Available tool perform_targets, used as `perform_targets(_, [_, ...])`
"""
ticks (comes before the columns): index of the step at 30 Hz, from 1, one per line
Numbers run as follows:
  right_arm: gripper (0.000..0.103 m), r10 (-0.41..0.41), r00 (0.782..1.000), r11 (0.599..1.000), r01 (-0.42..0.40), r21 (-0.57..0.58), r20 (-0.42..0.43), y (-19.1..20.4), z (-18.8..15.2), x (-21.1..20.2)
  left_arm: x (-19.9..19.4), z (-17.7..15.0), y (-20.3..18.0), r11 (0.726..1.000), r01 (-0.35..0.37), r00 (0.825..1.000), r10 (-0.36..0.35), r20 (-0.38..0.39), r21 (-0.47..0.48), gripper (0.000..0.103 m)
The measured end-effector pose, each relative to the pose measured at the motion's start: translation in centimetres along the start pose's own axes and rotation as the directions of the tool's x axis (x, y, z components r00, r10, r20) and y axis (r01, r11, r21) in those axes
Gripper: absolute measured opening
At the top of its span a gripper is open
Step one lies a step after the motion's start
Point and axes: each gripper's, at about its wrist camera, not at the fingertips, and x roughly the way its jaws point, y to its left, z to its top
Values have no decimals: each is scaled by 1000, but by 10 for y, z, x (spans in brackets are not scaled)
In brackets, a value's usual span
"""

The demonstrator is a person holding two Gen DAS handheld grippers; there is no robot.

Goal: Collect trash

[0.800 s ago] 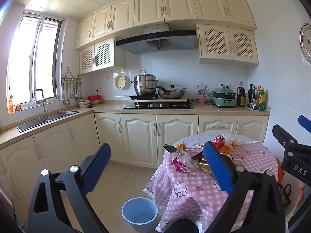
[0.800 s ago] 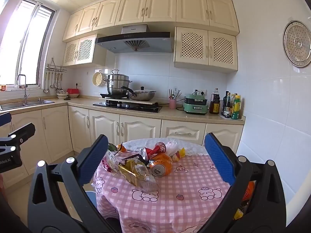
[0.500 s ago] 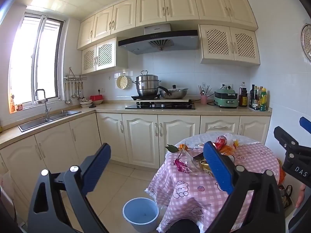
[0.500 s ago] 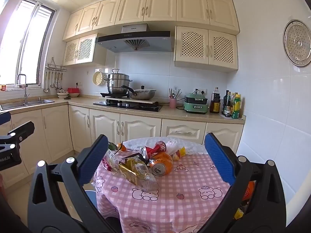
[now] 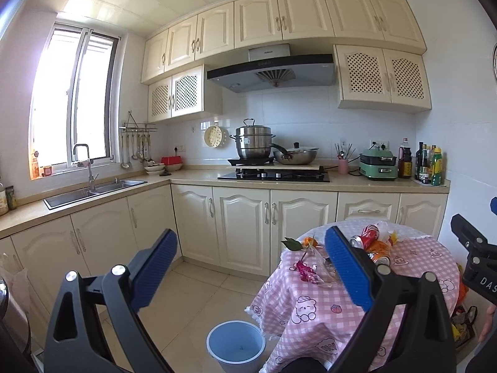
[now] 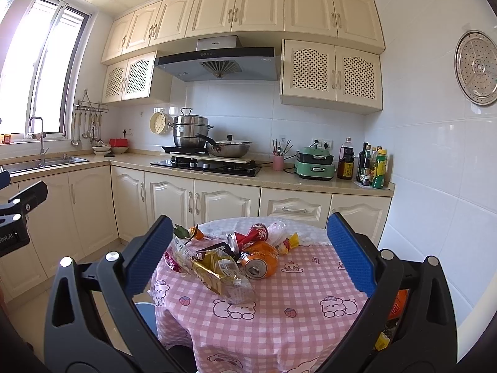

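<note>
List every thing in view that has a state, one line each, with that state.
left tool: open, holding nothing
right tool: open, holding nothing
orange can: on its side, dented, opened
red can: crushed, lying down
gold wrapper: crumpled on the table
blue bucket: upright on the floor, looks empty
wok: lid on
cabinet doors: shut

I count two drink cans: one orange [image 6: 260,262], one red [image 6: 248,236]. One blue bucket [image 5: 236,345]. One round table [image 6: 310,283].
</note>
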Motion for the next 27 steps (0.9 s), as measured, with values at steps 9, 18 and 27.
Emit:
perform_targets(9, [97, 0, 1000, 1000, 0, -1, -3, 7, -3, 3, 0, 0, 0, 1000, 2, 1000, -2, -2, -3, 94])
perform_targets(18, [97, 4, 1000, 1000, -4, -2, -4, 4, -7, 13, 1, -1, 2, 1000, 0, 1000, 0, -3, 0, 94])
perform_targets(27, [97, 1, 1000, 1000, -1, -3, -11, 5, -7, 15, 2, -1, 1, 1000, 1, 1000, -1, -6, 1, 94])
